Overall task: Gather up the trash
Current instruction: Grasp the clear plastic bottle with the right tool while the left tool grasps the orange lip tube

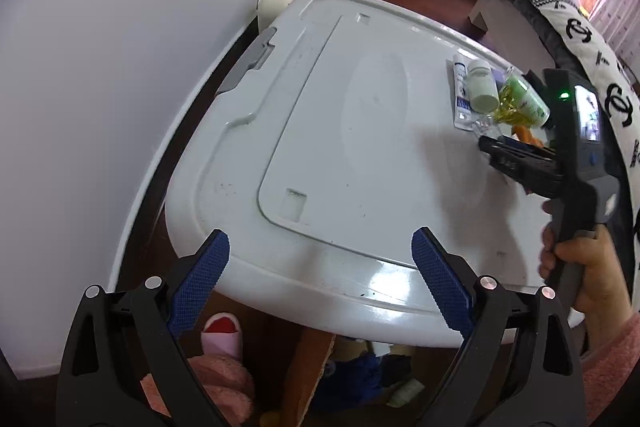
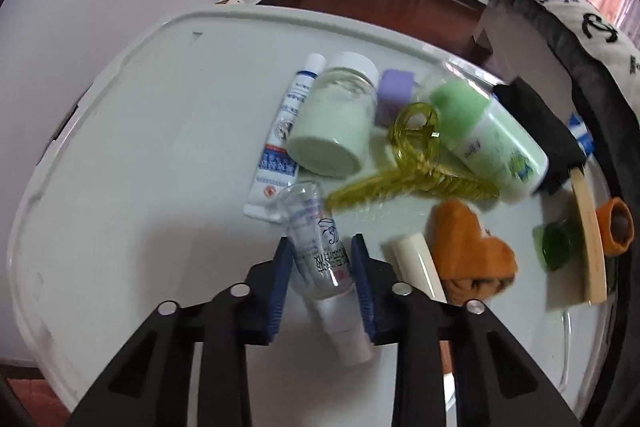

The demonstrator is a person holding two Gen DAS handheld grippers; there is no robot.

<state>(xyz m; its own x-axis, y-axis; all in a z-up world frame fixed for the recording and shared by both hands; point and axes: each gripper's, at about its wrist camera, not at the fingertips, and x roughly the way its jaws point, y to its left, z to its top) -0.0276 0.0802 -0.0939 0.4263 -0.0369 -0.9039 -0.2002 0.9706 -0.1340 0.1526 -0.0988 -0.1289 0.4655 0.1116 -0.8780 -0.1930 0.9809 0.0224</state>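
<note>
My right gripper (image 2: 322,247) is shut on a small clear plastic bottle (image 2: 320,247) with printed text, its white cap toward the camera. Beyond it on the white bin lid (image 2: 160,131) lie a white ointment tube (image 2: 280,143), a pale green jar (image 2: 332,123), a yellow hair claw (image 2: 416,155), a green-and-white bottle (image 2: 488,135) and a purple cube (image 2: 394,91). In the left wrist view my left gripper (image 1: 320,259) is open and empty over the lid's near edge (image 1: 320,291), and the right gripper (image 1: 486,147) shows at the far right beside the same clutter.
An orange plush piece (image 2: 468,247), a cream stick (image 2: 416,263), a black foam brush with wooden handle (image 2: 536,123), a green glass piece (image 2: 558,241) and an orange tube (image 2: 616,225) lie right. A patterned blanket (image 1: 576,23) borders the right; clothes and a slipper (image 1: 220,339) lie on the floor.
</note>
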